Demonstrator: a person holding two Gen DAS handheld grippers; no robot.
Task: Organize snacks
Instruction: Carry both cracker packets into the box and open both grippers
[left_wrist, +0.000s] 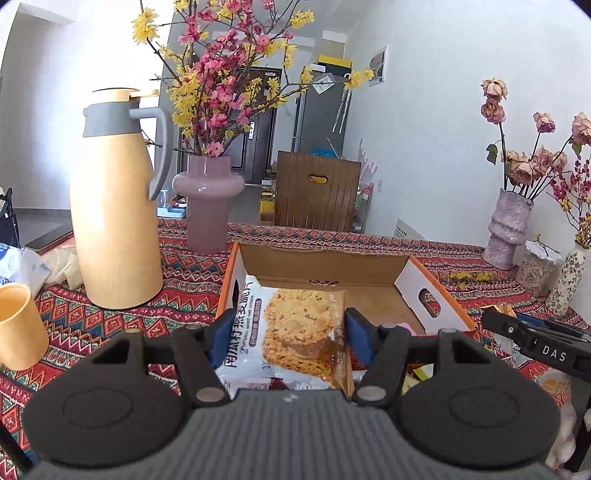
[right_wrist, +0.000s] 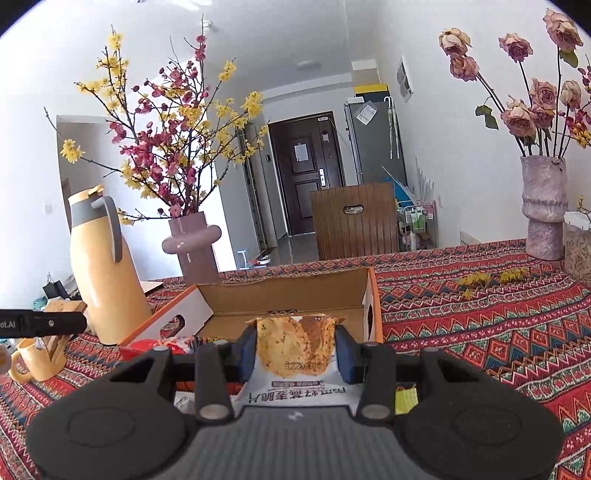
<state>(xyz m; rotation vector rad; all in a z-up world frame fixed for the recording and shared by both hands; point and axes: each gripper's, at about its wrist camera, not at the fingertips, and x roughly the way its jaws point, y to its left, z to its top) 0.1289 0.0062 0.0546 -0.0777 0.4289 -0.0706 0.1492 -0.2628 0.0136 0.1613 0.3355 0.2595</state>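
An oat crisp packet (left_wrist: 291, 332) is clenched between the blue pads (left_wrist: 221, 341) of the left gripper (left_wrist: 284, 338), its printed face turned up and its far edge held over the near rim of an open cardboard box (left_wrist: 325, 258). A second oat crisp packet (right_wrist: 295, 347) is grasped the same way by the right gripper (right_wrist: 295, 350), the jaws pressed against both of its sides, with the lettering seen upside down and the box (right_wrist: 288, 295) lying straight ahead at 12 o'clock. The box is orange outside and brown inside, with an oval handle cutout (left_wrist: 430, 302) in its white end wall. In the right wrist view, a red snack wrapper (right_wrist: 162, 345) is seen at 10 o'clock of the held packet, beside the box's near corner. All is carried on a bench covered by a red patterned cloth (right_wrist: 480, 325). At 10 o'clock in the left wrist view a tall yellow thermos jug (left_wrist: 114, 206) with a grey handle is stood, a yellow cup (left_wrist: 18, 325) at 9 o'clock, and a mauve glass vase (left_wrist: 208, 199) of pink and yellow blossom branches at 11 o'clock. At 2 o'clock a textured lilac vase (left_wrist: 508, 229) of dried roses is placed, well apart from the box. A wooden chair back (left_wrist: 317, 192) is seen beyond the bench.
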